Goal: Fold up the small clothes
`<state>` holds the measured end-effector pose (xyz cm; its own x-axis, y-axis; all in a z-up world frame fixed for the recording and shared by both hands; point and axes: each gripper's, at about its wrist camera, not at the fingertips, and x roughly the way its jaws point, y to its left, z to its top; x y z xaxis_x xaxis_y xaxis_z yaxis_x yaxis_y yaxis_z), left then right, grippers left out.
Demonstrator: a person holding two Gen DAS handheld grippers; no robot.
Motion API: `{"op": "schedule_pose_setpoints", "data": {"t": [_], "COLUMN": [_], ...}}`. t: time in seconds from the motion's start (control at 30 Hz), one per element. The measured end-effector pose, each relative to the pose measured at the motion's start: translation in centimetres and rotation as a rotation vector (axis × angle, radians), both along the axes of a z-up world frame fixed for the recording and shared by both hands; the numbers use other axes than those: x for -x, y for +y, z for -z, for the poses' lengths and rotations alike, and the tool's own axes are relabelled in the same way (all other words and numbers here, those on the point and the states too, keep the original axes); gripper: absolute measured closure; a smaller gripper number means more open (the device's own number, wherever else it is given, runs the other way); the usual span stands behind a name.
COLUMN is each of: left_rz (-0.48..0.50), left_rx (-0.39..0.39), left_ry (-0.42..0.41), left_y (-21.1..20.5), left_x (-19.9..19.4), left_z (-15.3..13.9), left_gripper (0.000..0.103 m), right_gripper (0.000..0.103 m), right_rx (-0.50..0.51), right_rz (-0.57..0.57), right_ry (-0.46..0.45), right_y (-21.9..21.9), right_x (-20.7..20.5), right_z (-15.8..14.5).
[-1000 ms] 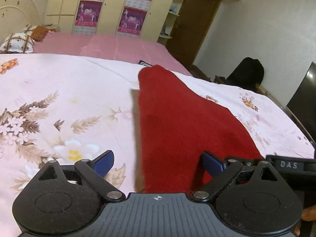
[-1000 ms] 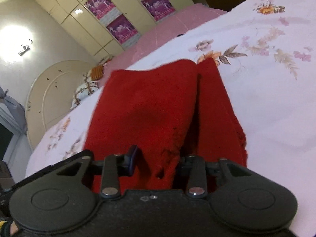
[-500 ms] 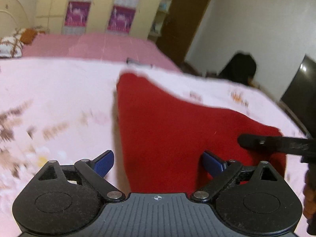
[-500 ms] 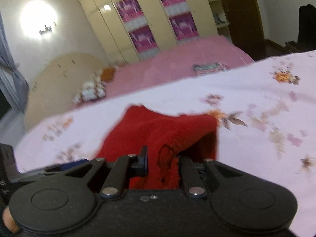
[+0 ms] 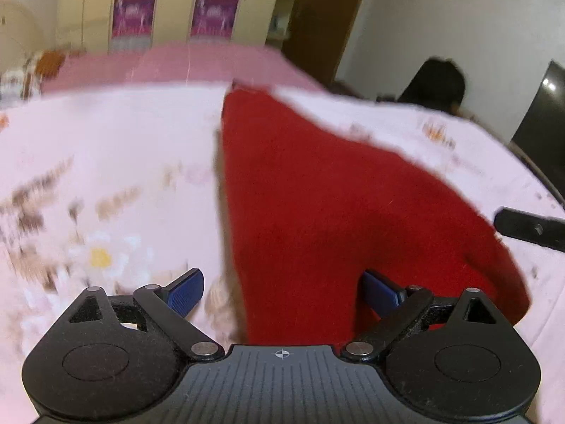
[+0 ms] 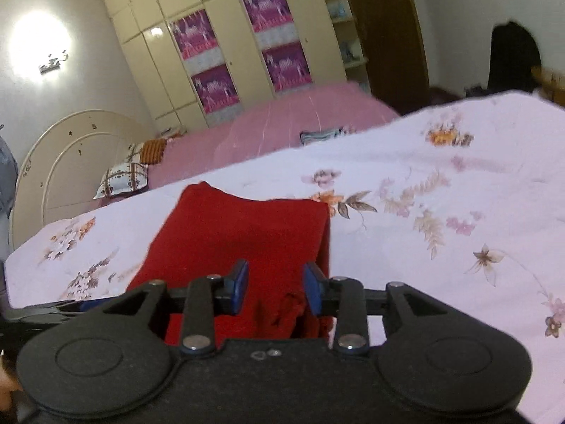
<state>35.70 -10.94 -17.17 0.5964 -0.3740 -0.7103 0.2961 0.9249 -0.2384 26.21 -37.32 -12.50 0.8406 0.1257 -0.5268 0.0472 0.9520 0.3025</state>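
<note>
A red knit garment [image 5: 317, 194] lies folded lengthwise on the floral bedsheet [image 5: 106, 162]. My left gripper [image 5: 282, 291] hovers open over its near end; one blue pad is over the sheet, the other over the red cloth. In the right wrist view the same garment [image 6: 247, 233] runs away from my right gripper [image 6: 276, 287]. Its jaws are opening, a crumpled fold of the red cloth sits between the blue pads, and a gap shows beside it. A black finger of the right gripper [image 5: 529, 228] pokes in at the left wrist view's right edge.
The floral sheet [image 6: 441, 219] stretches wide to the right of the garment. Behind it lie a pink bedspread [image 6: 282, 120], pillows [image 6: 123, 180] by a cream headboard and a striped folded item [image 6: 321, 136]. A wardrobe and a dark door stand beyond.
The right gripper shut on the garment's near edge, rose and levelled out, and now its jaws stand apart again. The left gripper stayed open and drifted slightly over the cloth.
</note>
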Motion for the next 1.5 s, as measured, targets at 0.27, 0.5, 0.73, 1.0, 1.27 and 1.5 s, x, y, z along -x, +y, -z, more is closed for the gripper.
{"op": "schedule_pose_setpoints", "data": {"t": [0.27, 0.5, 0.73, 1.0, 1.27, 1.5], "left_rz": [-0.021, -0.053, -0.112, -0.145, -0.132, -0.135], "left_rx": [0.038, 0.095, 0.058, 0.045, 0.04, 0.038], "left_ry": [0.045, -0.02, 0.001, 0.042, 0.017, 0.008], "left_y": [0.9, 0.6, -0.4, -1.9, -2.2, -1.8], "left_x": [0.2, -2.6, -8.6, -12.7, -12.6, -12.2], "left_z": [-0.5, -3.9, -2.3, 0.4, 1.0, 0.5], "left_gripper": [0.008, 0.008, 0.008, 0.007, 0.007, 0.007], "right_gripper": [0.08, 0.069, 0.071, 0.071, 0.071, 0.071], "right_rx": [0.051, 0.05, 0.056, 0.145, 0.126, 0.135], "right_rz": [-0.036, 0.0, 0.0, 0.007, 0.018, 0.024], "right_ry": [0.158, 0.031, 0.042, 0.138, 0.077, 0.083], "right_y": [0.4, -0.9, -0.8, 0.5, 0.4, 0.6], "right_x": [0.5, -2.5, -10.1, -16.0, -15.3, -15.3], "right_z": [4.4, -0.6, -0.2, 4.4, 5.5, 5.0]}}
